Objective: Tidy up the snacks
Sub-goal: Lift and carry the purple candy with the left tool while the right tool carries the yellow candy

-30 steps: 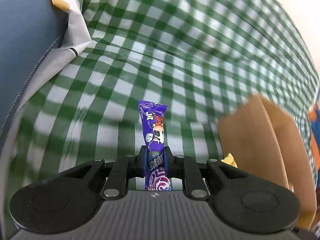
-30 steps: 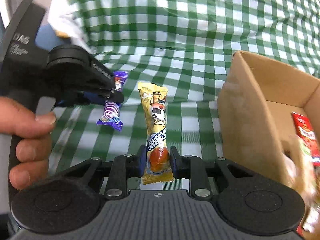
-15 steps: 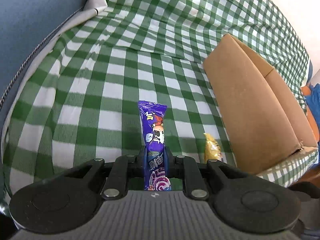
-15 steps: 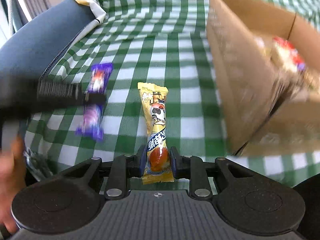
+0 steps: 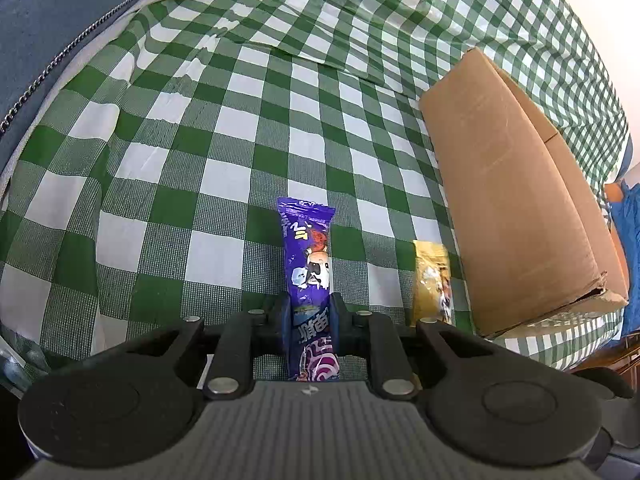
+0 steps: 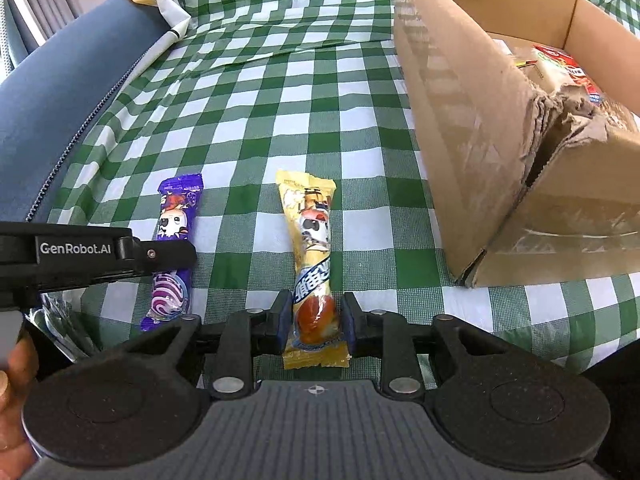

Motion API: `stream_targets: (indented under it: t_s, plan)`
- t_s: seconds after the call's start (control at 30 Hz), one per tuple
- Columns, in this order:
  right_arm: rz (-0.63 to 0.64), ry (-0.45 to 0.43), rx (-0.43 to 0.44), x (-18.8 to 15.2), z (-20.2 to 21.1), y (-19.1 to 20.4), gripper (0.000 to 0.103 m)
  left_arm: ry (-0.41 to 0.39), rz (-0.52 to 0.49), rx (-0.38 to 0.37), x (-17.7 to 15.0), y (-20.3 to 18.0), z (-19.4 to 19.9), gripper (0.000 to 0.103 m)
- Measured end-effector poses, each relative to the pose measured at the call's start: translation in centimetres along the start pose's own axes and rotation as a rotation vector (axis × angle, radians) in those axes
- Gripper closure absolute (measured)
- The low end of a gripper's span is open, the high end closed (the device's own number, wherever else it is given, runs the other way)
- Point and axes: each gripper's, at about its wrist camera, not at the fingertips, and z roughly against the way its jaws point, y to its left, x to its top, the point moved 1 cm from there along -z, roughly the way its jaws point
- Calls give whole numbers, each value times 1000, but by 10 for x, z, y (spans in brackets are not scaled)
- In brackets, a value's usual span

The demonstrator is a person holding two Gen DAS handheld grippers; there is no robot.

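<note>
My left gripper (image 5: 309, 312) is shut on a purple snack bar (image 5: 307, 256), held low over the green checked cloth. My right gripper (image 6: 313, 314) is shut on a yellow snack bar (image 6: 312, 248), also low over the cloth. In the right wrist view the purple bar (image 6: 174, 216) and the left gripper (image 6: 100, 256) lie to the left of the yellow bar. In the left wrist view the yellow bar (image 5: 432, 280) shows to the right. A cardboard box (image 6: 472, 120) stands to the right and holds several snack packs (image 6: 560, 68).
The green and white checked cloth (image 5: 240, 128) covers the surface. A blue cushion with a zip (image 6: 60, 112) runs along the left. The box (image 5: 512, 184) has a torn near corner. A crumpled clear wrapper (image 6: 60, 320) lies at the near left.
Both grippers have come down and toward the near edge with their bars, side by side left of the box. The view has settled; both stay shut.
</note>
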Motion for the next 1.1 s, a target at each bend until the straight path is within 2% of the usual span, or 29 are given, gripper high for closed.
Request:
stream_targets:
  t_s: [0.07,0.33,0.63,0.67,0.73,0.83,1.1]
  plan:
    - [1,-5,2,0,1,0,63,0,-8,4,1,-2,0,81]
    - [23,4,10,-1,-3,5,62,-1,-55,13,0,-8,-3,72]
    - [70,1,-6,-2,-4,9,65,-1,-68,17,1,-9,-5,71]
    - [68,0,-12,-2,-4,8,67,-2,-70,18,0,-9,-5,72]
    - [58,-2,-11,-1,-3,6,78,-3,-77,23,1,-9,-6,73]
    - [39,-5,-7,-1,-2,3,78,-5,-94,36,1,-11,-7,82]
    - [64,-57,-16,1,9,6,78,-34,-95,27,3,-9,-2,84]
